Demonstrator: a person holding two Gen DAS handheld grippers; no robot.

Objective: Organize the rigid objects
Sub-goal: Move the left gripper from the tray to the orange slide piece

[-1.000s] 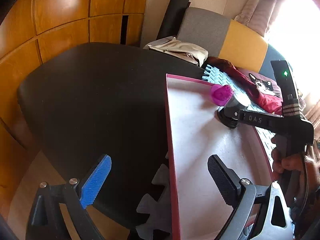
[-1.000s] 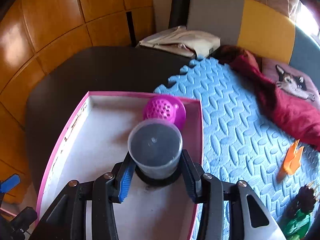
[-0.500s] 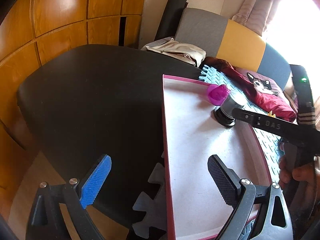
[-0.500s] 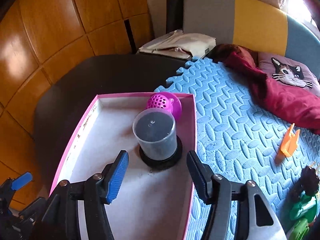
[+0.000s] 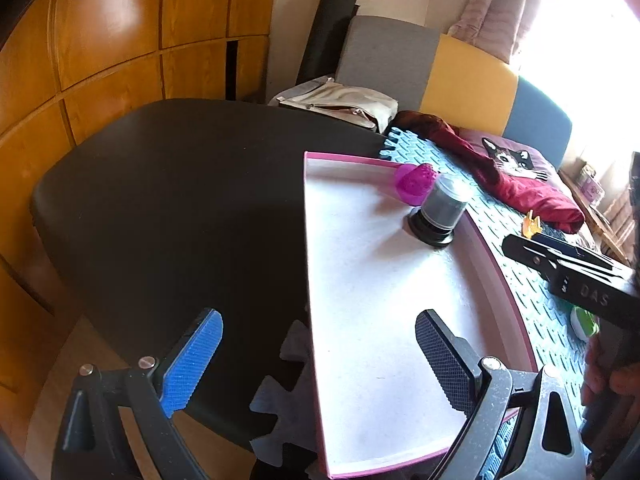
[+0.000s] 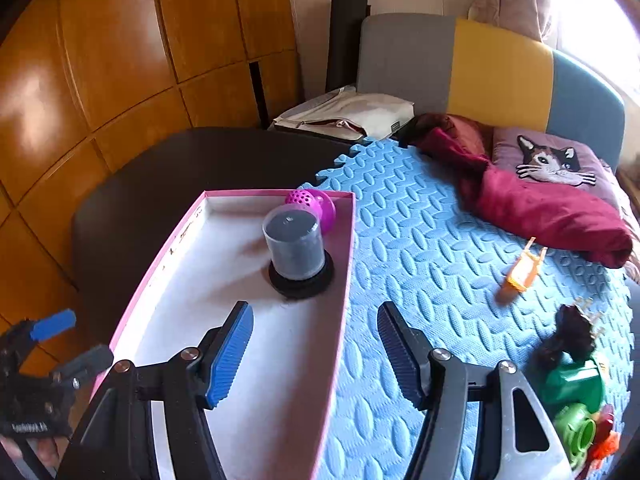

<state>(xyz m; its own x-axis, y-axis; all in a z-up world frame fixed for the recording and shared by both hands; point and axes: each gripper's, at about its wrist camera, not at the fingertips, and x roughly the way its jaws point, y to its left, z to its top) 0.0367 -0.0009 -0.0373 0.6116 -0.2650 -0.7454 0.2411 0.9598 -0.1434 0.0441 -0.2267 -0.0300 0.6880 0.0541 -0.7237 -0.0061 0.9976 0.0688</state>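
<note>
- The right gripper (image 6: 316, 350) stands wide apart and holds nothing; its blue-padded finger hangs over the tray floor and its black finger over the foam mat, so the tray's right wall runs between them.
- Ahead of it, just past the fingertips, the clear container (image 6: 294, 242) stands upright on its black round base, inside the pink-rimmed tray (image 6: 160, 272) and close to the tray's right wall.
- Beyond the container, in the tray's far right corner, lies the magenta perforated ball toy (image 6: 316, 204); it sits right against the container, though I cannot tell if they actually touch.
- To the right of that gripper, on the blue foam mat (image 6: 420, 248), an orange toy piece (image 6: 522, 268) lies well apart; nearer and further right sit a dark figure (image 6: 568, 338) and green plastic toys (image 6: 576, 408).
- The left gripper (image 5: 316, 364) is also spread wide and empty, blue pad over the black table (image 5: 180, 200), black pad over the tray's near end, the tray's left wall between them.
- From the left wrist view the container (image 5: 442, 208) stands far ahead and to the right, with the right gripper's body (image 5: 576, 272) lower right.
- A red cloth (image 6: 540, 208) and cat cushion (image 6: 548, 160) lie at the far right.
</note>
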